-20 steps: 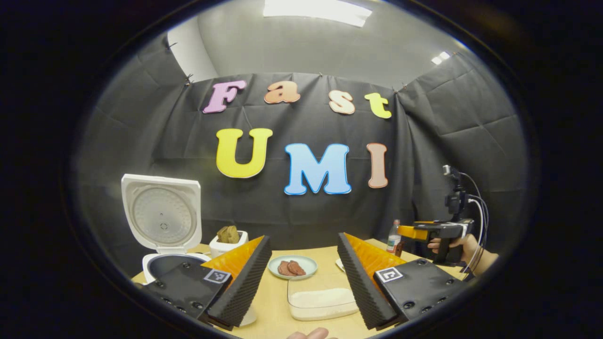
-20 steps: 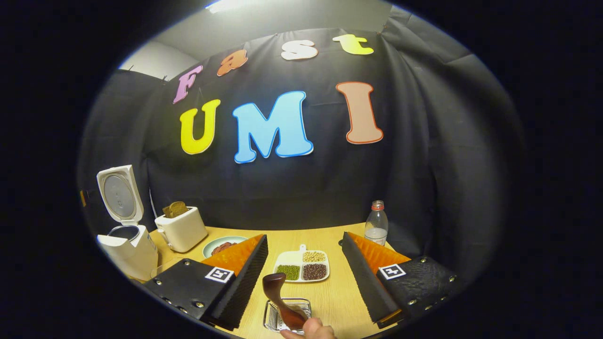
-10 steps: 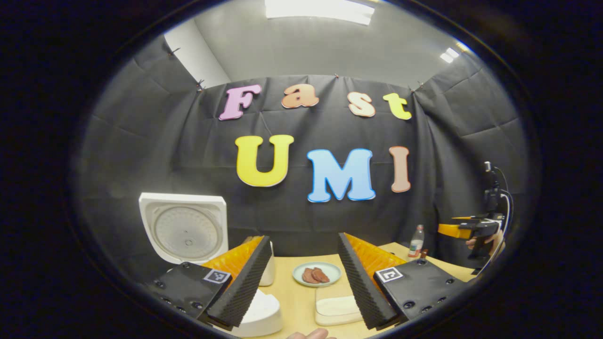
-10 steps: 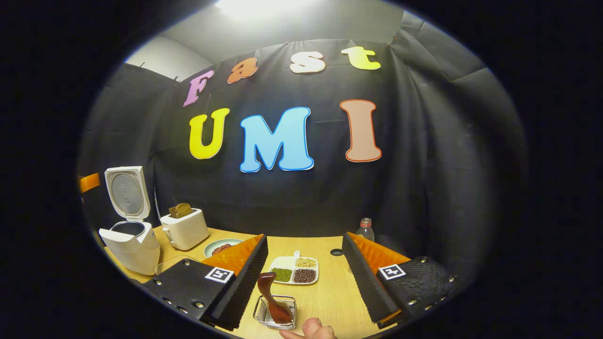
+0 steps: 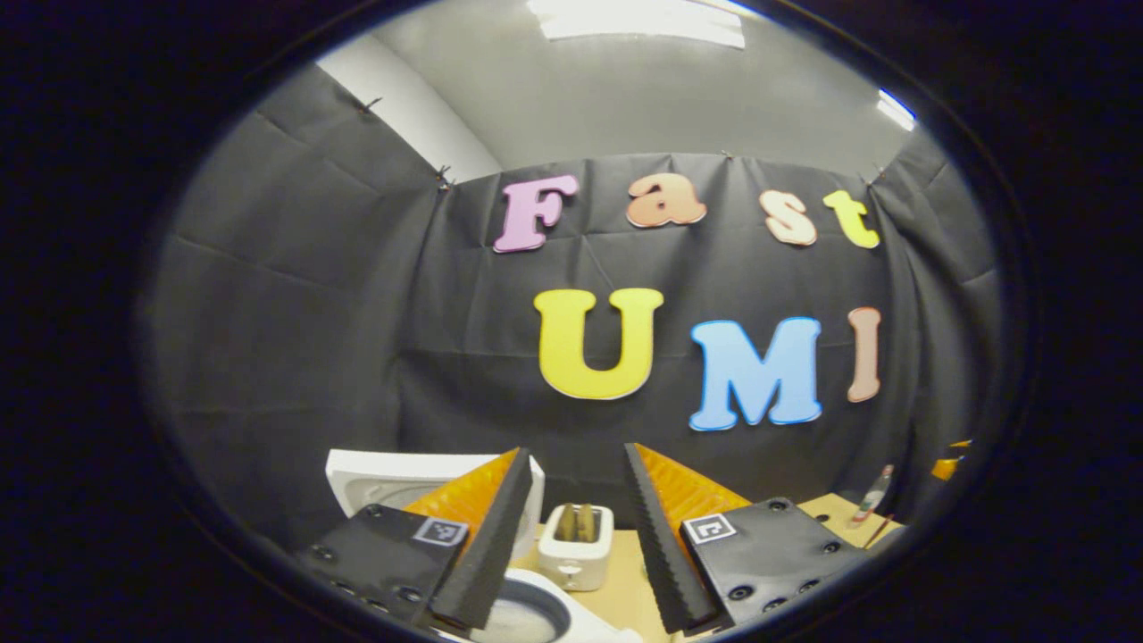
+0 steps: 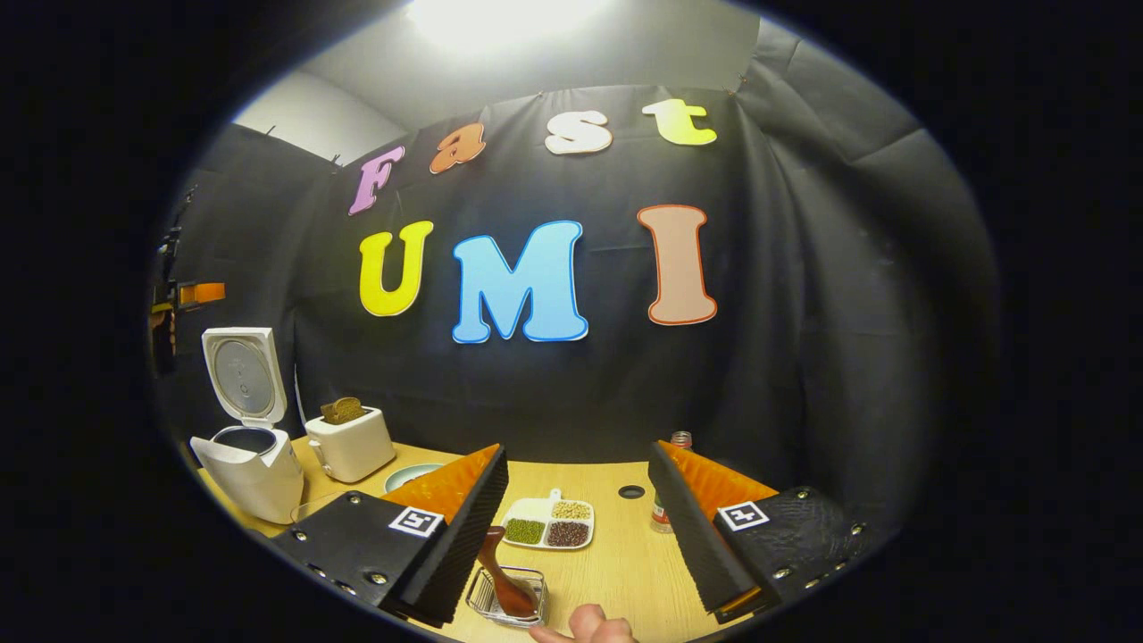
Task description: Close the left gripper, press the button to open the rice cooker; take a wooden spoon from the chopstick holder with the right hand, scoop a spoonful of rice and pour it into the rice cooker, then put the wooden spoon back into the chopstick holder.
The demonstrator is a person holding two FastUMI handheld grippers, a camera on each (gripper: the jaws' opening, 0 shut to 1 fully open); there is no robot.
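Observation:
The white rice cooker (image 6: 246, 455) stands open at the table's left, its lid (image 6: 241, 375) upright. In the left gripper view the lid (image 5: 375, 478) and the pot's mouth (image 5: 527, 616) sit low behind my left gripper (image 5: 576, 451), which is open and holds nothing. From the right gripper view, the left gripper (image 6: 192, 295) hangs high above the cooker. A dark wooden spoon (image 6: 500, 572) leans in the wire chopstick holder (image 6: 504, 603), just inside the left finger of my open right gripper (image 6: 576, 451). The spoon touches neither finger.
A white toaster (image 6: 350, 442) with bread stands beside the cooker, also in the left gripper view (image 5: 579, 545). A divided dish of beans (image 6: 546, 524), a green plate (image 6: 411, 473) and a bottle (image 6: 665, 509) sit on the wooden table (image 6: 616, 554). A thumb (image 6: 589, 625) shows at the bottom.
My left gripper has risen and swung left, so the cooker and toaster dropped low in its view; its jaws stand a little closer. The right gripper shifted, and the spoon holder slid toward its left finger.

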